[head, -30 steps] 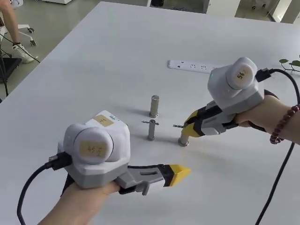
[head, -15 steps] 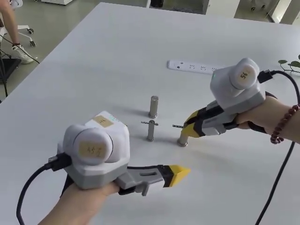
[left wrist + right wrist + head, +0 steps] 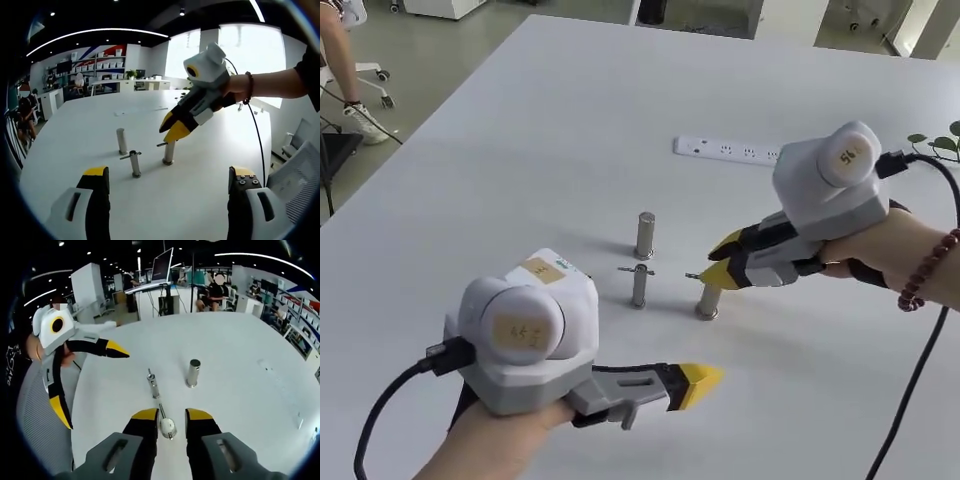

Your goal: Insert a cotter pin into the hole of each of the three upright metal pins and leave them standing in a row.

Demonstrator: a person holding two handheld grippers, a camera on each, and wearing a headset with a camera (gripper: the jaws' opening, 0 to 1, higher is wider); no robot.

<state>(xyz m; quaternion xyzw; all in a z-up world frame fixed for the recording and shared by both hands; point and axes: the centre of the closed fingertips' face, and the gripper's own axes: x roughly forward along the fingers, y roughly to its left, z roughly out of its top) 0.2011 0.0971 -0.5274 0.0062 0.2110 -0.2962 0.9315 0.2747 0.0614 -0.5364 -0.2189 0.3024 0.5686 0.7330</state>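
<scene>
The right gripper (image 3: 723, 262) hovers at the head of the metal pin (image 3: 707, 300) standing at 3 o'clock in the group on the white desk (image 3: 520, 150). Its jaws are parted to either side of the pin's top and clamp nothing that can be seen. A cotter pin (image 3: 695, 276) lies level through that pin, long axis horizontal, free end pointing to 9 o'clock in the head view. The metal pin itself stands upright, long axis vertical. The centre pin (image 3: 639, 287) carries its own cotter pin (image 3: 638, 269) crosswise, while the bare pin (image 3: 645, 235) at 12 o'clock carries none. The left gripper (image 3: 705, 375) sits low at 6 o'clock, jaws wide open and empty, well apart from the pins. Seating the cotter pin well likely means pushing straight along the hole's line, keeping it level and the force light so the slim upright does not tip. The idle gripper could steady its base. The three pins do not yet stand in a straight row.
</scene>
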